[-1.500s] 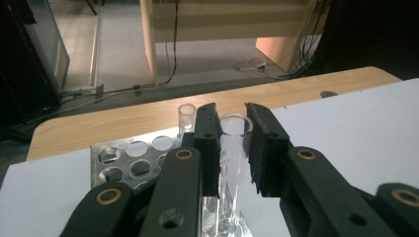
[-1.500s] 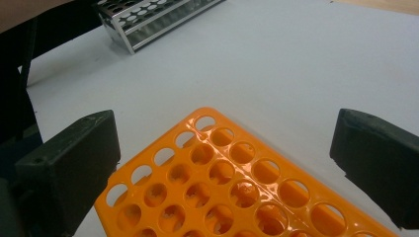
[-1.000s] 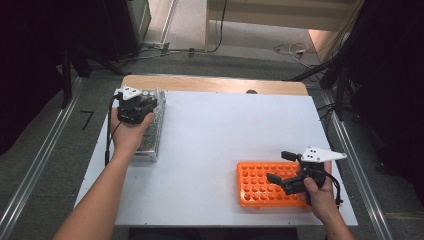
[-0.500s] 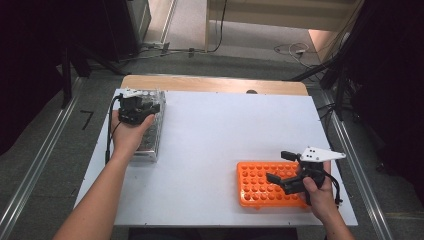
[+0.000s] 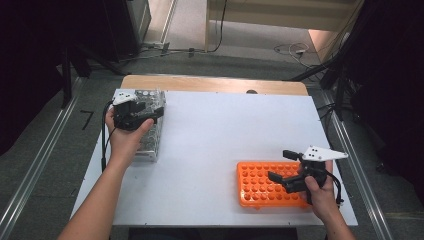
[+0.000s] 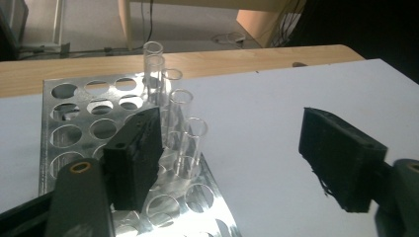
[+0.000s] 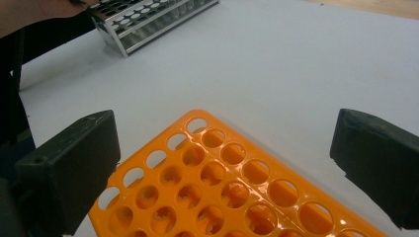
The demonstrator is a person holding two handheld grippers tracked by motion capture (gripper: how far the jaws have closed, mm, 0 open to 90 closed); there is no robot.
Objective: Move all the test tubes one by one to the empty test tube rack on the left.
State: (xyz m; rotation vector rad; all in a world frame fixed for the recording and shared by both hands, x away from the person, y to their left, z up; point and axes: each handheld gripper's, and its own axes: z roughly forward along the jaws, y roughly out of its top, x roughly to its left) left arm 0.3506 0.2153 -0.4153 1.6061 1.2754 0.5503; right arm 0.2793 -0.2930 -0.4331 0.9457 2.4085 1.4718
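Observation:
A metal test-tube rack point(image 5: 147, 145) stands at the table's left edge, with a row of several clear glass tubes point(image 6: 190, 143) along one side. My left gripper point(image 5: 152, 111) hovers over it. Its jaws have just been opening and now stand open point(image 6: 237, 158). The tubes rise between them, close beside the left jaw, and neither pad presses on them. An orange rack point(image 5: 262, 187) of empty holes lies at the front right. My right gripper point(image 5: 280, 165) is held open above its near-right part, and the rack point(image 7: 217, 182) lies below the wide-apart jaws.
The white table top point(image 5: 225, 130) stretches between the two racks. A wooden strip point(image 5: 210, 84) runs along its far edge. Metal rails point(image 5: 40, 165) and cables point(image 5: 290, 49) lie on the floor around the table.
The left hand has shifted slightly over the metal rack. The right hand and the orange rack have kept still.

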